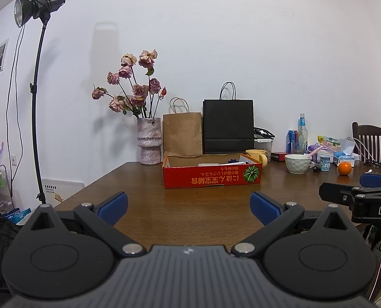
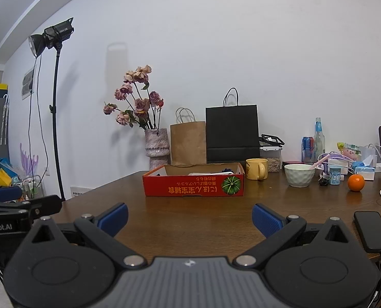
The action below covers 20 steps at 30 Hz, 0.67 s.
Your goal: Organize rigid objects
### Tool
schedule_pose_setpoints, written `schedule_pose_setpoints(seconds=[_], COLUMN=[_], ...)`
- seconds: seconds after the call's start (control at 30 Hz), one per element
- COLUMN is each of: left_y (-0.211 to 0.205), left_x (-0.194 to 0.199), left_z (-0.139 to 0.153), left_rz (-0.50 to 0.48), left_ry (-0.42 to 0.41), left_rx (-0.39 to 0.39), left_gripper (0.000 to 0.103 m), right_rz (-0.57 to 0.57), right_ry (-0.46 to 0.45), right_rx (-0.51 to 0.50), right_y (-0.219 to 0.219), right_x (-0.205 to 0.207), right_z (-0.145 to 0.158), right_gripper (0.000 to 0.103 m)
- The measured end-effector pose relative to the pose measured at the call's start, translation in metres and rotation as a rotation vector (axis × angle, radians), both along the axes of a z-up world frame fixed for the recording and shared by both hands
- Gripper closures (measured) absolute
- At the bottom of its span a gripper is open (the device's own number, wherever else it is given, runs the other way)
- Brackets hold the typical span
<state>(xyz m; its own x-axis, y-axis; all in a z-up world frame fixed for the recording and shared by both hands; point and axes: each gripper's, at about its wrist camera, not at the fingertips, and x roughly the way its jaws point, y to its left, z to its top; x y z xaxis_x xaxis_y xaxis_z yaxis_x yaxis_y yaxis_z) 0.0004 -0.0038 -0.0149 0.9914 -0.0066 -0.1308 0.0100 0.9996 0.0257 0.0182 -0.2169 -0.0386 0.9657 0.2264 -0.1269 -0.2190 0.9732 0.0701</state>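
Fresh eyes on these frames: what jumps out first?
The shallow red cardboard box printed with a green melon, mid-table, then the wilted pink roses in a mottled vase behind its left end. Right of the box stand a yellow mug, a white bowl and an orange.

Red box [image 1: 212, 179] (green melon print), orange fruit [image 1: 344, 168], yellow mug [image 1: 256, 156]

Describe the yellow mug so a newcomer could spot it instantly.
Start at the red cardboard box in the middle of the wooden table. Just off its right end, before the black paper bag, stands the yellow mug. It is the only yellow, handled cup; the white bowl further right has no handle.
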Motion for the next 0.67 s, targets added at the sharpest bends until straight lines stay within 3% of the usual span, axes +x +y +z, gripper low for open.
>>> schedule_pose_setpoints(seconds=[0.67], left_y=[0.0023], left_x=[0.0004], left_z=[0.0005], left_rz=[-0.003], left_ry=[-0.002], left_rx=[-0.002], left_gripper=[0.0], right_rz=[0.001], right_ry=[0.001], right_rx=[0.0], right_y=[-0.0003], right_x=[0.0002], right_z=[0.0006], right_gripper=[0.0])
